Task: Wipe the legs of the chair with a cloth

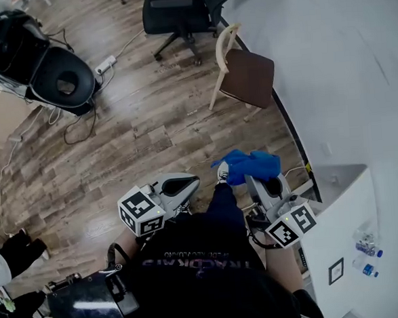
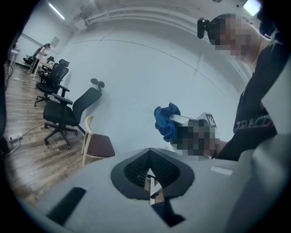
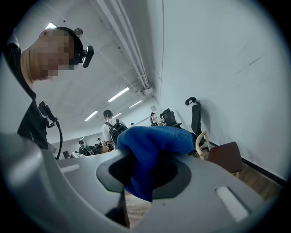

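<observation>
- The cloth (image 1: 248, 165), blue and bunched, is in the right gripper (image 3: 145, 177): its fingers are clenched on a fold, and the rest spills out over the tips toward 12 o'clock
- The left gripper (image 2: 152, 184) carries nothing; its fingers are pressed together with only a thin seam between them, and it is held level with the right one, at its 9 o'clock in the head view
- The chair (image 1: 246, 73), with a brown seat and a pale wooden frame, stands on the floor (image 1: 149, 131) against the wall (image 1: 343, 77), at about 1 o'clock from the person and well apart from both grippers
- Its legs (image 1: 215, 86) are bare of any contact; the cloth is nowhere near them, and bare floorboards lie between
- A black office chair (image 1: 175, 17) stands just beyond, at the chair's 11 o'clock; it is no part of the job
- Judgement: the cloth is in hand, so the pick-up looks done, but no wiping has begun
- Left to do, as it seems: close the gap to the chair, get down low to leg height, and rub the cloth along each leg in turn; the rear legs by the wall look harder to reach
- Whether the legs are dusty cannot be told from here
</observation>
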### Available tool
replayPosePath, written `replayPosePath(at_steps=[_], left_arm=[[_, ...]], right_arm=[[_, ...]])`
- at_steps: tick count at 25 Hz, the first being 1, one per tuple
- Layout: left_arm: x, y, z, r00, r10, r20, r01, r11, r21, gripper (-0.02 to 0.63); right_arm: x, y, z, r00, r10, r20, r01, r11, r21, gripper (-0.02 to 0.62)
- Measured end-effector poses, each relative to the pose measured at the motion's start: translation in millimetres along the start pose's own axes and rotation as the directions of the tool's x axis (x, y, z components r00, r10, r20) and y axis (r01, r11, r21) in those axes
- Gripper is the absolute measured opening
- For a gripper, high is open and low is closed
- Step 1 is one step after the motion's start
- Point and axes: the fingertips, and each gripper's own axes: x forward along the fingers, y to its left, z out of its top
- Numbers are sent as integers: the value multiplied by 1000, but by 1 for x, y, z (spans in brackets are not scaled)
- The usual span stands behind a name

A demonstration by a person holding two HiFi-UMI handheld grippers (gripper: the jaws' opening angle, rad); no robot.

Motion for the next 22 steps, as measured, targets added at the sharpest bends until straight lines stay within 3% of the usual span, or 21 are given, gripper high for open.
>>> replayPosePath(at_steps=[14, 22], left_arm=[[129, 80, 46, 990, 138, 20, -136, 987, -86, 6], [183, 126, 44, 975, 221, 9, -220, 974, -58, 6]], right_arm=[[92, -169, 50, 987, 115, -113, -115, 993, 6, 98], [143, -251, 31, 962, 176, -210, -174, 984, 29, 98]])
